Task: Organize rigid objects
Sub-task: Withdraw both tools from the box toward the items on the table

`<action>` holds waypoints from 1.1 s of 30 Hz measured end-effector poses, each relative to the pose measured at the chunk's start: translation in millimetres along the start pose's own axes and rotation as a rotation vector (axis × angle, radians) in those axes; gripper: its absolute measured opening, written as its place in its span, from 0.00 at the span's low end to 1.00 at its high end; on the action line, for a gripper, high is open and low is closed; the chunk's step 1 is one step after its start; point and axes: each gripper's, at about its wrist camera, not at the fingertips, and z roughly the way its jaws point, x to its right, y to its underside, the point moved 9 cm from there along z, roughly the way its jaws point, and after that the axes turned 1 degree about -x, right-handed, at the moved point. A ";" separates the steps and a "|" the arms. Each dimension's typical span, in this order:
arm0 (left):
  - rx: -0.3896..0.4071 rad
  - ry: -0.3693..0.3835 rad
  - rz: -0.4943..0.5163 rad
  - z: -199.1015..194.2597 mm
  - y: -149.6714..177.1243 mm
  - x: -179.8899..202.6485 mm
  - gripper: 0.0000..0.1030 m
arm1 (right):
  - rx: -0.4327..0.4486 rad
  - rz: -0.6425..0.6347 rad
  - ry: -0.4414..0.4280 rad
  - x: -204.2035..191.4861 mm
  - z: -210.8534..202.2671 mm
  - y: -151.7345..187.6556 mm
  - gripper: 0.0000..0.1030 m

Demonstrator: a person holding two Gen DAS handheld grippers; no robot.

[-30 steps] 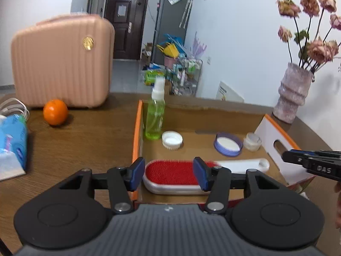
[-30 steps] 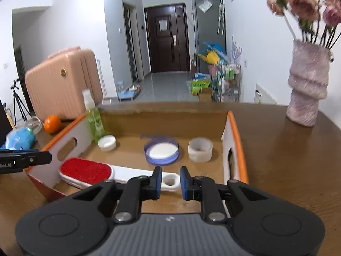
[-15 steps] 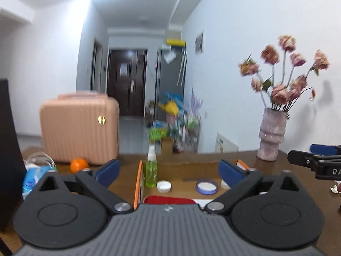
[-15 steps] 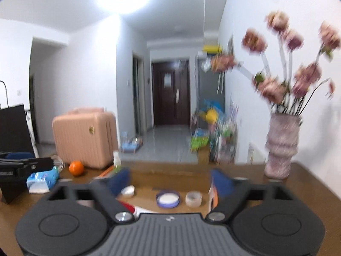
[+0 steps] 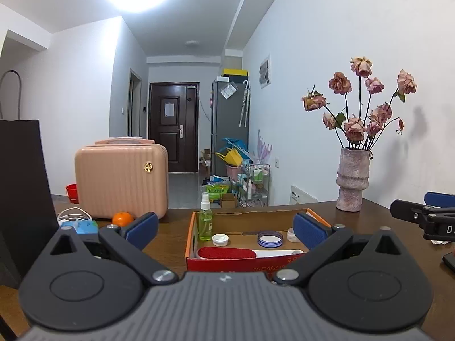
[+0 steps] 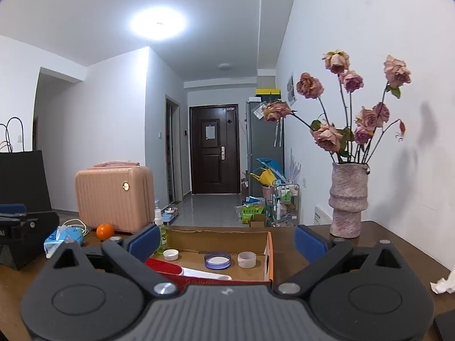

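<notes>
Both tools pulled back from shallow cardboard box with orange rim [image 5: 196, 221]. Left gripper [image 5: 224, 223] wide, empty; right gripper [image 6: 226, 240] opening, nothing between pads. Red-bristled white lint brush [image 5: 227, 253] now released inside box. Placement looks done.

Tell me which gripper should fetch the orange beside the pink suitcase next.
Left, probably. The orange lies just beyond the left gripper, whose jaws stand empty. The right gripper, jaws opening and empty, faces the box with the orange farther left.
</notes>
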 end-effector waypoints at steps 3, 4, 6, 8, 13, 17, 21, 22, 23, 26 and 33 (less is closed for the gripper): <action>-0.011 -0.018 -0.003 -22.4 11.2 -4.0 1.00 | -0.020 0.010 0.007 -1.3 -16.4 8.7 0.98; -0.014 -0.016 -0.004 -30.7 16.5 -5.8 1.00 | -0.027 0.012 0.005 -1.9 -22.6 12.6 0.98; -0.028 -0.018 -0.010 -49.0 30.5 -9.1 1.00 | -0.035 0.015 -0.014 -6.7 -41.1 24.3 0.99; -0.038 -0.031 -0.032 -68.1 46.4 -14.8 1.00 | -0.047 0.010 -0.030 -11.3 -60.6 38.8 0.99; -0.118 -0.068 -0.044 -101.9 106.3 -27.7 1.00 | -0.105 0.026 -0.025 -15.2 -105.5 97.1 1.00; -0.200 -0.075 -0.069 -99.0 131.2 -34.0 1.00 | -0.156 0.060 -0.028 -15.7 -123.6 139.3 1.00; -0.233 -0.071 -0.095 -83.0 135.6 -30.9 1.00 | -0.194 0.084 -0.013 -8.5 -115.5 150.4 1.00; -0.238 -0.064 -0.092 -80.5 137.5 -29.2 1.00 | -0.191 0.084 -0.011 -7.7 -113.1 150.0 1.00; -0.243 -0.061 -0.084 -77.5 139.2 -26.4 1.00 | -0.191 0.083 -0.013 -6.6 -109.9 149.0 1.00; -0.273 -0.055 -0.051 -66.5 146.6 -21.1 1.00 | -0.215 0.068 -0.021 -6.9 -98.0 152.2 0.95; -0.325 -0.025 -0.027 -29.6 153.0 -9.5 1.00 | -0.300 0.064 -0.042 -5.9 -63.2 159.4 0.81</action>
